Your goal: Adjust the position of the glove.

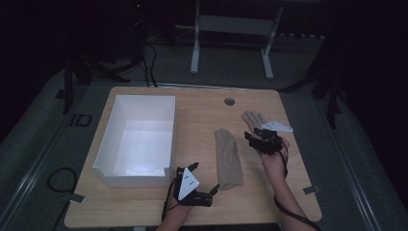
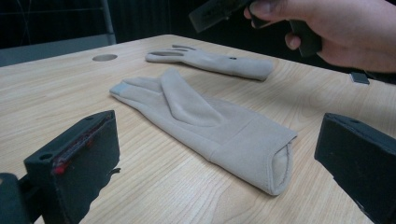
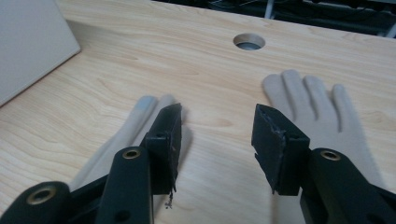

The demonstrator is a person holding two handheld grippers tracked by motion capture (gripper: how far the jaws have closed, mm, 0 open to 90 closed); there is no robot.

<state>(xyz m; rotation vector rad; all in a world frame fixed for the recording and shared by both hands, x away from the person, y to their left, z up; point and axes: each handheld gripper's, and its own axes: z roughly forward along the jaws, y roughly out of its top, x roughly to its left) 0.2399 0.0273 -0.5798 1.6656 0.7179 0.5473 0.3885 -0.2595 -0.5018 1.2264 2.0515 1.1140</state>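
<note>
Wooden table [image 1: 202, 202] | white bin [image 1: 137, 139] in high view | both gloves [image 2: 205, 126] in claw views

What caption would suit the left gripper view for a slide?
Two beige gloves on a wooden table: near glove lies flat between open black jaws, far glove beyond, right hand above.

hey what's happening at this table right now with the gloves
A person holds a hand-held gripper in each hand over a wooden table. Two beige gloves lie flat on it, side by side but apart, with an open white box to their left. The left hand-held gripper sits low at the cuff end of the nearer glove, jaws open and apart from it. The right hand-held gripper hangs open over the far glove, holding nothing.
</note>
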